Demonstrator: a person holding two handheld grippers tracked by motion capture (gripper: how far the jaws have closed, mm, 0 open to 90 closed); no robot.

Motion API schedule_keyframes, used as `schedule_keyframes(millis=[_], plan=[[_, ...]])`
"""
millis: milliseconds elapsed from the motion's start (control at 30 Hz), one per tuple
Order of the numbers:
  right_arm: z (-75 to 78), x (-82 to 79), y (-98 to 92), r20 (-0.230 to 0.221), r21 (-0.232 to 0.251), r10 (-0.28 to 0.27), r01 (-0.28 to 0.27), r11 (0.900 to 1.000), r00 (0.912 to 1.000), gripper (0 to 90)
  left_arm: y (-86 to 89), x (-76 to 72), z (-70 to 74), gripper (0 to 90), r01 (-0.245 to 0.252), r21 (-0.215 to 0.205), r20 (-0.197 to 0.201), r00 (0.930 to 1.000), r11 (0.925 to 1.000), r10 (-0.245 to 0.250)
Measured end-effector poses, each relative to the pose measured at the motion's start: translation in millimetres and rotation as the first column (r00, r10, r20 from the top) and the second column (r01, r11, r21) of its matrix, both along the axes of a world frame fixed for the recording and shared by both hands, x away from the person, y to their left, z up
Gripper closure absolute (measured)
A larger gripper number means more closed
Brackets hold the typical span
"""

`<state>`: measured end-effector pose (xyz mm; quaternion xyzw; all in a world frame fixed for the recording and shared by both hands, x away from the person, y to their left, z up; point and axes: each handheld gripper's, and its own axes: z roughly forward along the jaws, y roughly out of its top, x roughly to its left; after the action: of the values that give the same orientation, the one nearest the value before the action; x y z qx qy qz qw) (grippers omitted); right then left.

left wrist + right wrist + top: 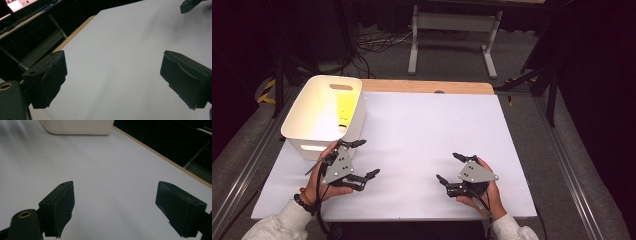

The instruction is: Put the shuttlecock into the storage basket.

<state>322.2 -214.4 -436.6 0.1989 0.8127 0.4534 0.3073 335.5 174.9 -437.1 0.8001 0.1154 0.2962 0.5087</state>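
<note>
The worktop [427, 135] is covered by a white sheet, with a strip of bare wood shown along its far edge. A white bin [324, 114] with handle slots is set on the far left corner; something yellow is seen inside it, too blurred to identify. The left gripper [365, 158] is held just beside the bin's near wall, its jaws spread wide with nothing between them. The right gripper [448, 167] is held well apart, near the front edge, likewise spread and empty.

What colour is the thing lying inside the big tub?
Bright yellow. It lies inside the white tub, and the high view shows it best.
</note>
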Motion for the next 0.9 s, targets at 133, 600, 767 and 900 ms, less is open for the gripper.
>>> schedule_keyframes(millis=[133, 600, 767, 900], plan=[[-0.1, 0.2, 0.0, -0.002, 0.001, 0.000, 0.000, 1.000, 1.0000, 16.0, 0.2, -1.4, -7.6, 8.0, -0.015, 0.016, -0.005, 0.9999, 0.9997, 0.015], [-1.5, 0.2, 0.0, -0.008, 0.004, -0.009, 0.009, 1.000, 0.9999, 11.7, 18.3, -7.5, -34.0, 6.4, -0.052, 0.027, -0.081, 0.9953, 0.9983, 0.054], [-1.9, 0.4, -0.8, -0.011, 0.013, -0.007, 0.007, 1.000, 0.9999, 9.9, 29.8, -12.2, -38.3, 5.2, -0.080, -0.010, -0.102, 0.9916, 0.9968, 0.078], [-1.2, 0.3, -0.4, -0.016, 0.015, -0.021, 0.021, 1.000, 0.9997, 5.6, 39.4, -15.1, -40.6, 5.0, -0.099, -0.038, -0.126, 0.9876, 0.9944, 0.093]])
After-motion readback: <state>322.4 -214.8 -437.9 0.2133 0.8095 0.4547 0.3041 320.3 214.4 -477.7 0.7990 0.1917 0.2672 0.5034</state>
